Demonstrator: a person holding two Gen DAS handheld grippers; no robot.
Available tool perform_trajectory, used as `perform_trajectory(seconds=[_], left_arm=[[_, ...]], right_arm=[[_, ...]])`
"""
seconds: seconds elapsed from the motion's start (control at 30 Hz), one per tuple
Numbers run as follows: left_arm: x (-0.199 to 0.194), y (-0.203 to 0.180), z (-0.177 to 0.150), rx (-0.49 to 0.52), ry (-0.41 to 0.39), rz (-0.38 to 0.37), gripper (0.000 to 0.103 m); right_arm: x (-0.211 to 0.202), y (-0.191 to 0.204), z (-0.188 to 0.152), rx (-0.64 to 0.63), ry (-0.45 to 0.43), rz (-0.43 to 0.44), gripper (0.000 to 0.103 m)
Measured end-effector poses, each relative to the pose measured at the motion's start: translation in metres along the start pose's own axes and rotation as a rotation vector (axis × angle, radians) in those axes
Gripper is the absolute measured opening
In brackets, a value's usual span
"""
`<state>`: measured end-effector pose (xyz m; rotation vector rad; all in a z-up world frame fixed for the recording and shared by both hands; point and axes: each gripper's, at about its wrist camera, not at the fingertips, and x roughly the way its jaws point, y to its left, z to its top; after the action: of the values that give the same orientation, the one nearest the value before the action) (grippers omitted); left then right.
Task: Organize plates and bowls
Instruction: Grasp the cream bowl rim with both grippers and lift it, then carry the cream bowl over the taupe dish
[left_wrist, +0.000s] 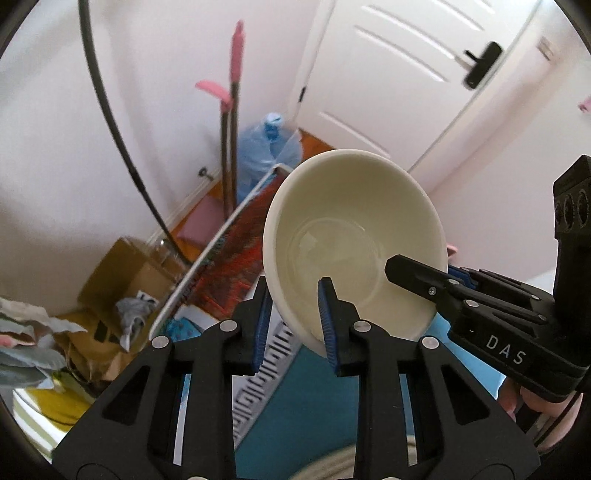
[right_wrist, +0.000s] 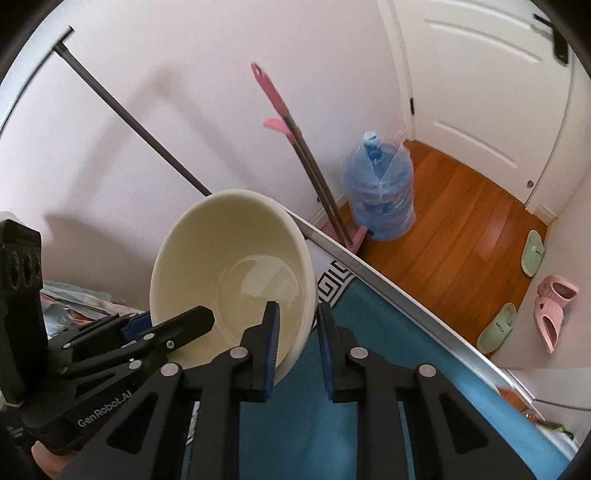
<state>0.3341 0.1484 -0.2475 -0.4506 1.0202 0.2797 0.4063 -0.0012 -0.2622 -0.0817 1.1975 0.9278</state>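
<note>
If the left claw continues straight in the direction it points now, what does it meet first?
Probably the cream bowl itself: the left claw is already clamped on its rim. Past the bowl lies the patterned red cloth on the table, though depth is unclear.

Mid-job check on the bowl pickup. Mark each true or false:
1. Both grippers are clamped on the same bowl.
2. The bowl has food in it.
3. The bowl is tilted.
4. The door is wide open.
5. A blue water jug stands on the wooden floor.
1. True. The left gripper and the right gripper each pinch the rim of the cream bowl from opposite sides.
2. False. The bowl is empty; only a sheen shows on its bottom.
3. True. Its opening tips toward the cameras.
4. False. The white door looks closed.
5. True. The water jug stands beside the pink-handled mop.
</note>
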Motion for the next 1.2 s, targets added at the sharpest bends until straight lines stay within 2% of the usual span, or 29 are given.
perform_trajectory(seconds=[0.17,0.27,0.53,0.7,0.93,1.1,1.2], left_arm=[[-0.043,-0.037,-0.02,0.066,-0.037,-0.037,0.023],[-0.064,-0.064,-0.041,0.111,-0.041,-0.067,0.023],[-0.113,-0.147,-0.11,0.23,-0.007,-0.167,0.023],[-0.135,-0.197,-0.166,0.316,0.013,-0.211,0.023],[-0.143,-0.252,-0.238,0.407,0.095,-0.262,0.023],[-0.127,-0.275,-0.27,0.498,0.177,-0.272,0.023],[-0.111,-0.286,-0.283,0.532,0.255,-0.278,0.023]], right_arm=[[-0.059,0.003,-0.025,0.014,-0.056,-0.041,0.019],[-0.1,0.001,-0.053,0.032,-0.09,-0.076,0.019],[-0.204,-0.02,-0.145,0.154,-0.173,-0.177,0.019],[-0.252,-0.034,-0.202,0.218,-0.216,-0.234,0.019],[-0.292,-0.055,-0.279,0.31,-0.222,-0.292,0.019],[-0.303,-0.078,-0.332,0.417,-0.213,-0.321,0.019],[-0.3,-0.091,-0.354,0.488,-0.208,-0.327,0.019]])
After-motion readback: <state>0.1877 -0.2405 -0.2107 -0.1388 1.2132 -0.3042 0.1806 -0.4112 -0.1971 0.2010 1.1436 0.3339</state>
